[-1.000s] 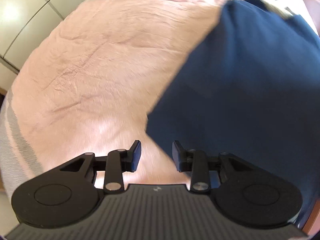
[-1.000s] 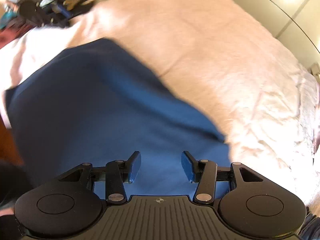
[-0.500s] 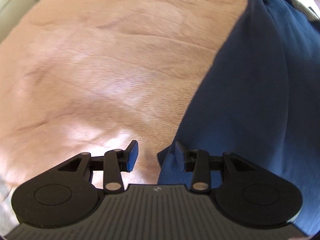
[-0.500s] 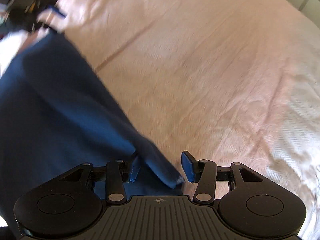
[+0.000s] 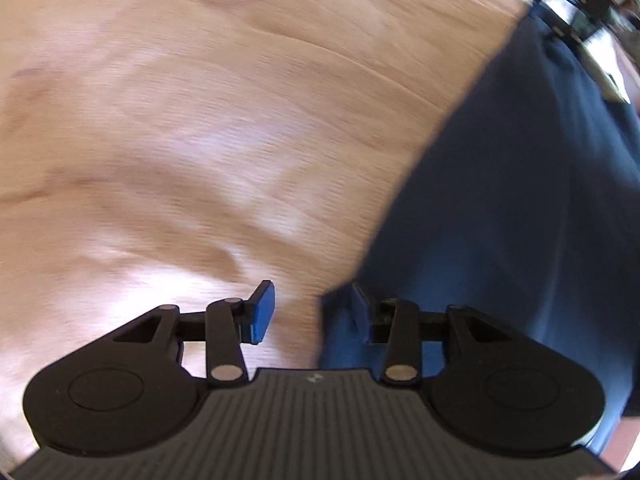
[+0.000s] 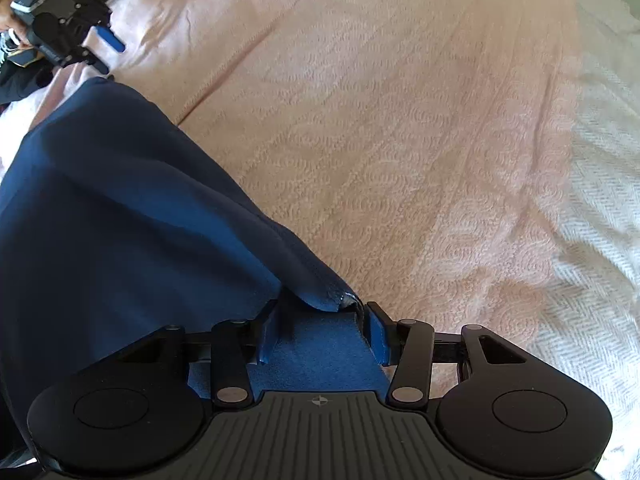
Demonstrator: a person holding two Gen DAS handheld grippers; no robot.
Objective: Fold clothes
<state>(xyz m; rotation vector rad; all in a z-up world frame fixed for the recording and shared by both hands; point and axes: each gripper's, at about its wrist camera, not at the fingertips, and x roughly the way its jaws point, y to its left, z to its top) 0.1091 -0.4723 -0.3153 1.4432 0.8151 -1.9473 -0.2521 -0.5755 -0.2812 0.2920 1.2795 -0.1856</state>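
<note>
Navy garment (image 6: 120, 216) spread on pink bedspread (image 6: 400, 120), one corner reaching each gripper. Right gripper (image 6: 320, 330): jaws wide, cloth corner lying between the pads, not pinched. Left gripper (image 5: 310, 316): jaws wide, garment's other corner (image 5: 340, 332) against the right-hand pad; left pad over bare bedspread. Left view blurred.

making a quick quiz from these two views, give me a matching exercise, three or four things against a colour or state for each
Things:
1. garment
2. bedspread
3. left hand-held gripper
4. right hand-held gripper

Colour or state:
A. pink, textured, lying under everything
B. jaws apart, cloth corner reaching the inner face of only one finger
C. navy blue, spread over the bed
D. jaws apart, a corner of cloth filling the gap between them

Pairs: 1-C, 2-A, 3-B, 4-D
</note>
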